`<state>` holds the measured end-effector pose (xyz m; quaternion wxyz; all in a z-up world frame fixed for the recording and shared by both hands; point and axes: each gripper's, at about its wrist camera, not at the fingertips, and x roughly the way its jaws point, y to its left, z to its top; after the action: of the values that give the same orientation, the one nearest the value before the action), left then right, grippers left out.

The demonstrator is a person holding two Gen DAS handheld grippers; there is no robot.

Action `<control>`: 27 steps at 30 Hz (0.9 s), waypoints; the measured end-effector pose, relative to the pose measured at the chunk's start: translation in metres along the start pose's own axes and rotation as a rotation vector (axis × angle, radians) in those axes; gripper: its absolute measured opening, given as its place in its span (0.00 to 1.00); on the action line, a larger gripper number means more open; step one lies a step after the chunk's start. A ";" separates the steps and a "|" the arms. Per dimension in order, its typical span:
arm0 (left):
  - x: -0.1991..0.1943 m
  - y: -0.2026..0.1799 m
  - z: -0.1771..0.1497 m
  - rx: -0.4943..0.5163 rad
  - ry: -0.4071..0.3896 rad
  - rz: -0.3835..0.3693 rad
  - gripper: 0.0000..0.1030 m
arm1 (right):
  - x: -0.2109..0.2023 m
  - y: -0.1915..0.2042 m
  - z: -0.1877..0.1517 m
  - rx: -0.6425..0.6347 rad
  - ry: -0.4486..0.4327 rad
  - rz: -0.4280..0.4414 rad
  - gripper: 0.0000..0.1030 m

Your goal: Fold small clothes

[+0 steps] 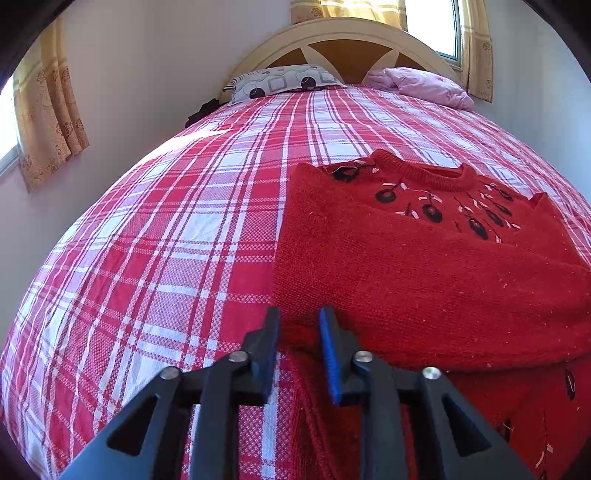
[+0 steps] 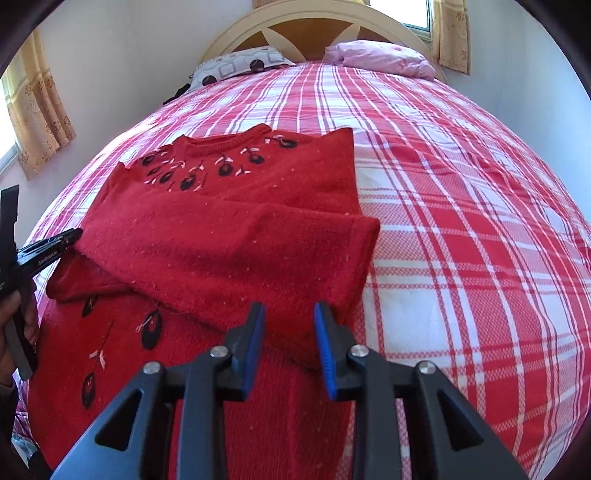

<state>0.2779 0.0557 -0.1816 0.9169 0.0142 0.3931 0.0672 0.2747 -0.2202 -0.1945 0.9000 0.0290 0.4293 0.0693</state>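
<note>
the sweater point(image 2: 229, 236) lies on the bed point(image 2: 461, 206), both sleeves folded across its front; two pillows point(image 2: 240, 64) rest behind it by the headboard point(image 2: 317, 22).

Red sweater point(image 2: 221, 236) spread on the checked bed point(image 2: 461, 221), sleeves folded across. Right gripper point(image 2: 289, 314) open above its lower edge. Left gripper point(image 2: 55, 243) touching the left side.
</note>
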 end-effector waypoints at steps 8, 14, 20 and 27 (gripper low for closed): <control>-0.007 0.009 -0.005 -0.028 -0.009 -0.005 0.49 | 0.004 0.000 -0.003 0.001 -0.020 -0.013 0.29; -0.002 0.011 -0.006 -0.038 0.006 -0.019 0.51 | 0.005 -0.002 -0.005 0.001 -0.027 -0.012 0.29; 0.002 0.020 -0.007 -0.075 0.016 -0.050 0.58 | 0.006 0.000 -0.007 -0.015 -0.034 -0.024 0.29; -0.024 0.041 0.002 -0.106 -0.118 -0.020 0.58 | -0.005 -0.002 -0.005 -0.015 -0.047 0.019 0.35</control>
<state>0.2579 0.0934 -0.1597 0.9387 -0.0344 0.3341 0.0780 0.2677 -0.2229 -0.1943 0.9092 0.0278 0.4074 0.0807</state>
